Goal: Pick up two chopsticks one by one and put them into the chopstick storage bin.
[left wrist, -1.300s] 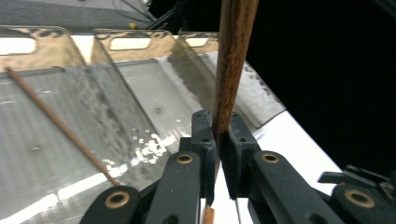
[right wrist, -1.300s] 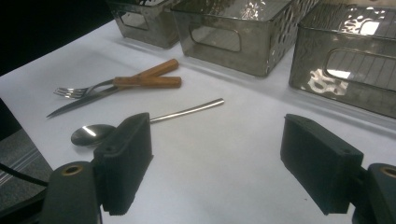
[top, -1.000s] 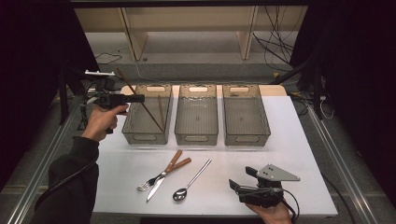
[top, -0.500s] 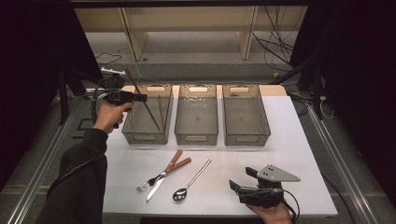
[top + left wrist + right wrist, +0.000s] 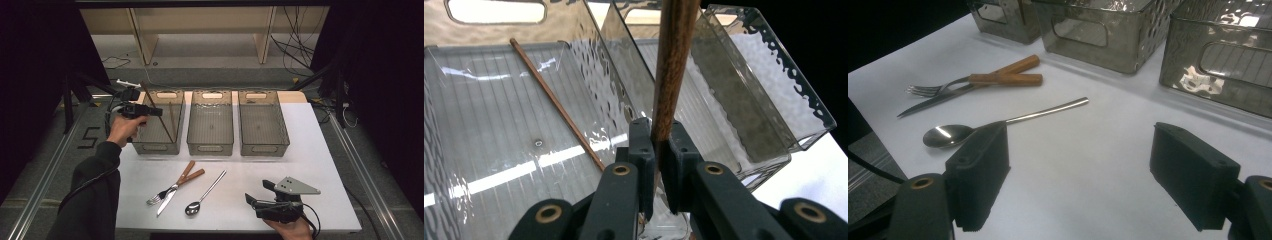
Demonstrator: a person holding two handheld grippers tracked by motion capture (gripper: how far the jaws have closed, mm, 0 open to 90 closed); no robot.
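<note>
From above, the left gripper (image 5: 159, 112) hangs over the left bin (image 5: 158, 123), clamped on a brown chopstick (image 5: 156, 111). Two more bins (image 5: 210, 122) stand beside it on the white counter (image 5: 330, 165). A fork (image 5: 170, 189), a knife (image 5: 181, 186) and a spoon (image 5: 204, 193) lie near the front. The right gripper (image 5: 256, 198) rests at the front right, jaws apart.

Up close on the left gripper view, the jaws pinch the chopstick (image 5: 670, 75). Another chopstick (image 5: 555, 102) lies inside the bin (image 5: 484, 130).

Over on the right gripper view, the wide-open jaws face the spoon (image 5: 998, 124), fork (image 5: 943, 88) and knife (image 5: 968, 90).
</note>
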